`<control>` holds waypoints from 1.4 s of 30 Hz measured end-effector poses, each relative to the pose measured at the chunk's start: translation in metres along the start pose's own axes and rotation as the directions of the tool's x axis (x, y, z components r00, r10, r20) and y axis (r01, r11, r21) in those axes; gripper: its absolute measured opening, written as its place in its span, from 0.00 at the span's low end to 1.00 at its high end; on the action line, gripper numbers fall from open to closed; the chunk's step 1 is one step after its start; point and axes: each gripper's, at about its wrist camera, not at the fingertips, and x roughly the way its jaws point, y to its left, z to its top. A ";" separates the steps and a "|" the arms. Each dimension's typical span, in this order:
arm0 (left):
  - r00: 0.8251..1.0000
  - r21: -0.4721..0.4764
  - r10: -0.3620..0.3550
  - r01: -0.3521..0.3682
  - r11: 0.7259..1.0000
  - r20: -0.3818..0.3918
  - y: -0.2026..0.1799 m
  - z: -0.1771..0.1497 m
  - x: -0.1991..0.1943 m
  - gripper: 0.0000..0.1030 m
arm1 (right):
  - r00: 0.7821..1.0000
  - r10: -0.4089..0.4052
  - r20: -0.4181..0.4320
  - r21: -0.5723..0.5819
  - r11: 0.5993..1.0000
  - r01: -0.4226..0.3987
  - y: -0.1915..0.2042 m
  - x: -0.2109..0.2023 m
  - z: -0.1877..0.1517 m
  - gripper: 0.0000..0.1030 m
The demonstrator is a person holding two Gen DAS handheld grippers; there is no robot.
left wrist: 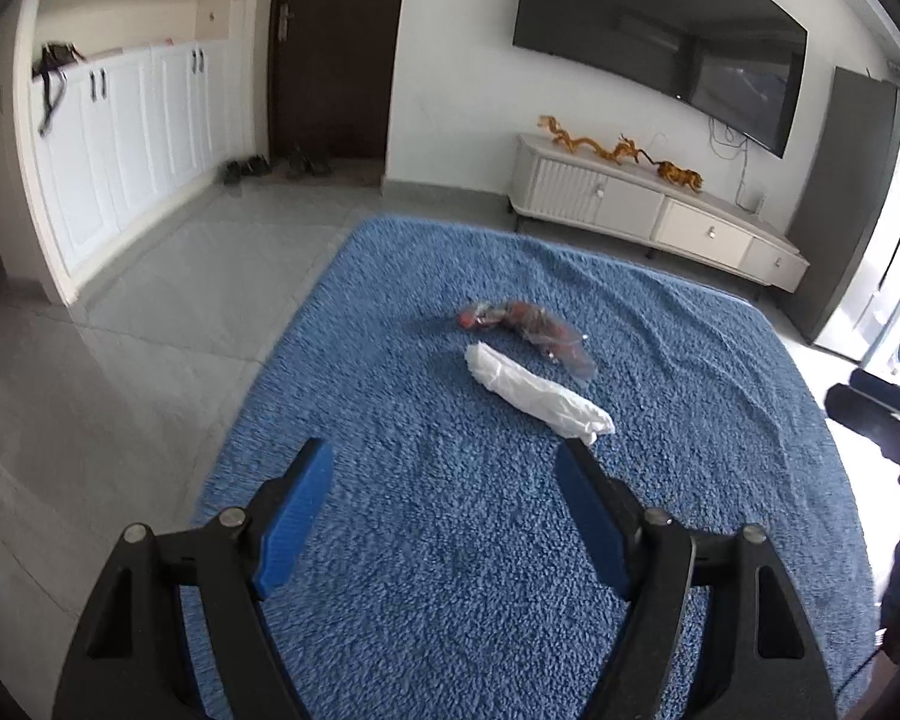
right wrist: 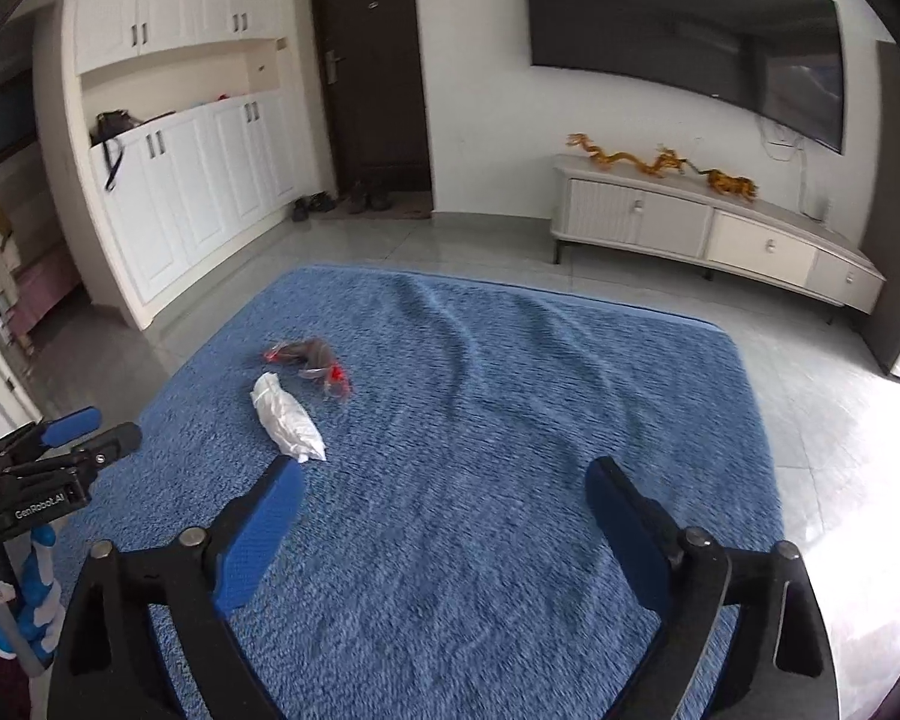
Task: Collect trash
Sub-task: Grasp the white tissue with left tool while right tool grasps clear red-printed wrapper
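Observation:
Two pieces of trash lie on a blue rug point(left wrist: 660, 480) point(right wrist: 540, 450). A crumpled white wrapper point(left wrist: 537, 391) point(right wrist: 287, 416) lies nearest. A clear and red plastic wrapper point(left wrist: 525, 329) point(right wrist: 312, 363) lies just beyond it. My left gripper point(left wrist: 444, 468) is open and empty, above the rug, short of the white wrapper. My right gripper point(right wrist: 444, 480) is open and empty, to the right of both pieces. The left gripper also shows at the left edge of the right wrist view point(right wrist: 84, 432).
A low white TV cabinet point(left wrist: 660, 210) point(right wrist: 708, 228) with golden dragon figures stands against the far wall under a large TV point(left wrist: 660, 42). White cupboards point(left wrist: 138, 120) and a dark door point(right wrist: 372, 78) with shoes are at the far left. Grey tile floor surrounds the rug.

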 end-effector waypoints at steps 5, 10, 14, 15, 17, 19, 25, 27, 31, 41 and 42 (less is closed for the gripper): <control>0.982 -0.106 -0.168 0.158 0.982 -0.088 0.014 0.009 0.030 0.73 | 0.997 0.075 -0.021 -0.025 0.997 -0.076 0.004 0.028 0.011 0.71; 0.965 -0.138 -0.230 0.212 0.967 -0.125 0.011 0.024 0.057 0.73 | 0.989 0.142 -0.031 -0.062 0.988 -0.144 0.009 0.050 0.022 0.66; 0.964 -0.116 -0.215 0.198 0.973 -0.158 -0.004 0.035 0.080 0.73 | 0.984 0.178 -0.026 -0.068 0.981 -0.179 0.009 0.064 0.031 0.65; 0.963 -0.108 -0.211 0.195 0.975 -0.167 -0.009 0.037 0.086 0.72 | 0.982 0.187 -0.024 -0.070 0.980 -0.188 0.008 0.068 0.033 0.65; 0.962 -0.087 -0.202 0.189 0.978 -0.186 -0.019 0.040 0.096 0.72 | 0.980 0.196 -0.020 -0.074 0.978 -0.197 0.005 0.074 0.037 0.65; 0.962 -0.057 -0.181 0.173 0.983 -0.205 -0.031 0.041 0.106 0.72 | 0.979 0.203 -0.016 -0.071 0.976 -0.204 0.002 0.079 0.039 0.65; 0.969 0.046 -0.072 0.086 0.995 -0.235 -0.058 0.033 0.130 0.66 | 0.974 0.227 -0.023 -0.063 0.972 -0.228 -0.007 0.093 0.045 0.65; 0.974 0.076 -0.041 0.059 0.995 -0.221 -0.060 0.030 0.130 0.58 | 0.971 0.238 -0.035 -0.071 0.968 -0.240 -0.005 0.100 0.046 0.65; 0.981 0.064 -0.027 0.041 0.997 -0.194 -0.049 0.028 0.124 0.30 | 0.960 0.274 -0.059 -0.083 0.957 -0.278 0.002 0.116 0.048 0.63; 0.980 -0.061 -0.117 0.109 0.992 -0.159 -0.017 0.020 0.107 0.07 | 0.918 0.372 -0.138 -0.071 0.921 -0.384 0.030 0.166 0.062 0.48; 0.981 -0.062 -0.117 0.108 0.992 -0.156 -0.017 0.021 0.106 0.07 | 0.916 0.372 -0.150 -0.077 0.919 -0.386 0.035 0.171 0.063 0.47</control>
